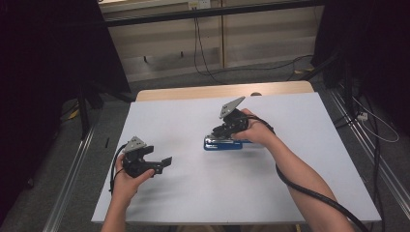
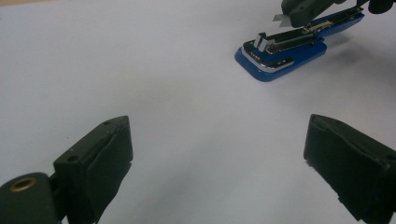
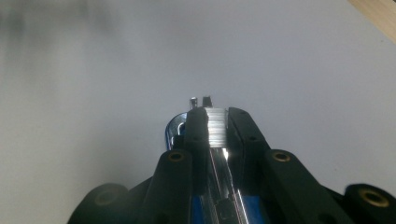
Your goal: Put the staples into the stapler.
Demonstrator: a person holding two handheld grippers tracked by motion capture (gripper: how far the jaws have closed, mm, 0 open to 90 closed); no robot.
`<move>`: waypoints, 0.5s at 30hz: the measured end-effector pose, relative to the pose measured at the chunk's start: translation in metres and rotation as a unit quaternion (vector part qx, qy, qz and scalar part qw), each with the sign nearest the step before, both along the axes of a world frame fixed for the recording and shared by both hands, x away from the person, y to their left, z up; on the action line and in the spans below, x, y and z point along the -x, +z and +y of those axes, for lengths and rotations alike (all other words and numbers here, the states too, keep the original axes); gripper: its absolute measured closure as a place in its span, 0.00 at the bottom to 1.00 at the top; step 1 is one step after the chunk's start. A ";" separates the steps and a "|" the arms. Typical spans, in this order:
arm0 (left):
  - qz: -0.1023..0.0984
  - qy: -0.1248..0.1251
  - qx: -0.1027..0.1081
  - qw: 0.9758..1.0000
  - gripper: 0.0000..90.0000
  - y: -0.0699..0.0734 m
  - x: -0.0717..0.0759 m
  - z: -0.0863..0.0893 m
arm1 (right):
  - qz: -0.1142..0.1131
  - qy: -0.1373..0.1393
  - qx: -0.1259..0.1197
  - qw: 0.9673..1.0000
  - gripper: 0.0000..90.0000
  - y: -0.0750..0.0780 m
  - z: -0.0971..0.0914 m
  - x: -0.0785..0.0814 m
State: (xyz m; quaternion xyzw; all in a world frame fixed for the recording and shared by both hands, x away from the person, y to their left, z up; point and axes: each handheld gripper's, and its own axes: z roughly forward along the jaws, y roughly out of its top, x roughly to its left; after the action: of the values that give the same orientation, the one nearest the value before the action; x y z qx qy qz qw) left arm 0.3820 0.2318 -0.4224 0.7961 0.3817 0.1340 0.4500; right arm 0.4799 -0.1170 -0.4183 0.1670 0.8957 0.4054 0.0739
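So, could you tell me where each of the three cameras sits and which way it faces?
High view: above the person's side, looking forward and down on the table; forearms, left gripper and right gripper show.
Left gripper view: rides the left gripper, looking across the table between open jaws at the blue stapler.
Right gripper view: rides the right gripper, looking along jaws shut on a strip of staples.
Shared: the stapler appears in all three.
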 end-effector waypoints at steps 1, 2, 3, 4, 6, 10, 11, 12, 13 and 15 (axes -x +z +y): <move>0.000 0.000 0.000 1.000 0.09 0.000 0.000 0.000 | -0.001 0.000 0.001 1.000 0.89 -0.001 0.000 0.000; 0.000 0.000 -0.001 1.000 0.09 0.000 0.000 0.000 | 0.001 0.002 0.001 1.000 0.89 -0.001 0.001 0.000; -0.001 0.000 -0.001 1.000 0.09 0.000 0.000 0.000 | 0.001 0.004 0.001 1.000 0.89 -0.002 0.001 0.000; -0.001 0.000 -0.002 1.000 0.09 0.000 0.000 0.001 | 0.002 0.003 0.003 1.000 0.89 -0.003 0.002 0.000; -0.001 0.001 -0.001 1.000 0.09 0.000 0.000 0.001 | 0.003 0.004 0.004 1.000 0.89 -0.004 0.002 -0.001; -0.001 0.002 -0.002 1.000 0.09 0.000 0.000 0.001 | 0.004 0.010 0.005 1.000 0.89 -0.006 0.003 -0.001; -0.001 0.003 -0.001 1.000 0.09 0.000 0.000 0.001 | 0.004 0.011 0.006 1.000 0.89 -0.006 0.003 -0.001; -0.001 0.003 -0.002 1.000 0.09 0.000 0.000 0.001 | 0.003 0.012 0.006 1.000 0.89 -0.007 0.003 -0.002; -0.001 0.002 -0.001 1.000 0.09 0.000 0.000 0.001 | 0.003 0.012 0.006 1.000 0.89 -0.007 0.003 -0.002; -0.002 0.002 -0.001 1.000 0.09 0.000 0.000 0.002 | 0.001 0.013 0.008 1.000 0.89 -0.008 0.003 -0.003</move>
State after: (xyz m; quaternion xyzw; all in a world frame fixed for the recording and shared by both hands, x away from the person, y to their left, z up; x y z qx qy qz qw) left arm 0.3825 0.2333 -0.4225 0.7955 0.3824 0.1372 0.4497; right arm 0.4826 -0.1143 -0.4261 0.1556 0.9009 0.3993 0.0692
